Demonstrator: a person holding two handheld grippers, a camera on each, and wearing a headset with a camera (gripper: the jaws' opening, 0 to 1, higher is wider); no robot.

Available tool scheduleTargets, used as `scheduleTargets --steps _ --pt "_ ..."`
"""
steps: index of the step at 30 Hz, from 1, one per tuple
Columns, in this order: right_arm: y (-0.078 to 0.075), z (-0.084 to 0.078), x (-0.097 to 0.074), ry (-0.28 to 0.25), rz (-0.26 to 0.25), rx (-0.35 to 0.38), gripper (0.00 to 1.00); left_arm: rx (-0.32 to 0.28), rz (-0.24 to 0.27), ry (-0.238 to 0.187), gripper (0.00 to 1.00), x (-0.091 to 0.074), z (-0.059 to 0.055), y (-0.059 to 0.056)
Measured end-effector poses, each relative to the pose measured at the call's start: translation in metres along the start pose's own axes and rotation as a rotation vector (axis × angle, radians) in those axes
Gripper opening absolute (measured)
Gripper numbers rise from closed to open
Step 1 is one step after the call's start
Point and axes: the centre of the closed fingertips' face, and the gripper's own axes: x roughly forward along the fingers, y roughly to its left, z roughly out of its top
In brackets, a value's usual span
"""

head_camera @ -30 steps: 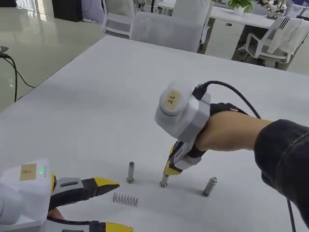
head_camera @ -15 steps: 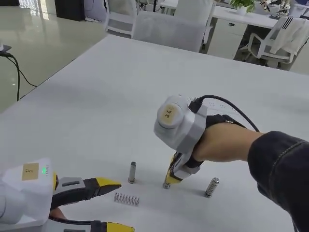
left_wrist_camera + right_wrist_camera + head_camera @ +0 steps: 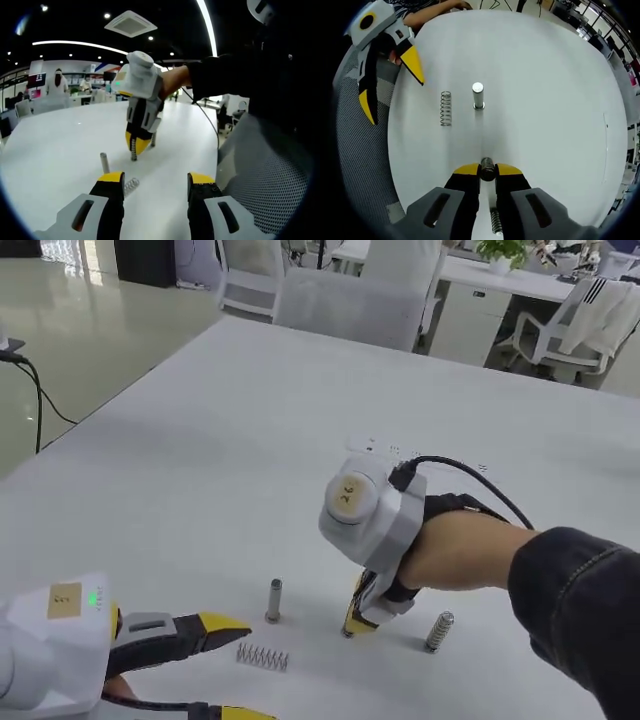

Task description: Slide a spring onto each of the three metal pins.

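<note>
Right gripper view puts the right gripper (image 3: 487,176) clenched on a spring (image 3: 487,166) at six o'clock, the middle pin hidden beneath, the bare pin (image 3: 478,95) at twelve, the left gripper (image 3: 394,95) spread wide at ten; a tilted spring could snag that hidden pin's top and flick free.

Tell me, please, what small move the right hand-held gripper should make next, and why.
Probably open the right hand-held gripper slightly to release the spring. Its jaws are shut on that spring and its tips sit low, close to the table, so the spring seems about fully lowered. A bare pin and a loose spring wait nearby.
</note>
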Motion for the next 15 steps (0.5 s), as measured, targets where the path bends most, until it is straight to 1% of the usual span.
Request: scheduleTargets --steps 4,7,12,15 --pt "0.001 0.000 0.000 -0.006 -0.004 -0.012 0.09 0.000 0.001 0.001 0.44 0.000 0.000 0.001" --pt "0.001 0.001 -0.001 -0.013 -0.008 -0.015 0.12 0.001 0.004 0.001 0.45 -0.001 0.000 0.001" --pt "0.001 0.003 -0.007 -0.033 -0.018 -0.018 0.15 0.002 0.003 0.004 0.45 -0.001 -0.002 0.002" --pt "0.000 0.008 -0.013 -0.046 -0.037 -0.032 0.16 0.002 0.004 0.006 0.45 -0.001 -0.002 0.002"
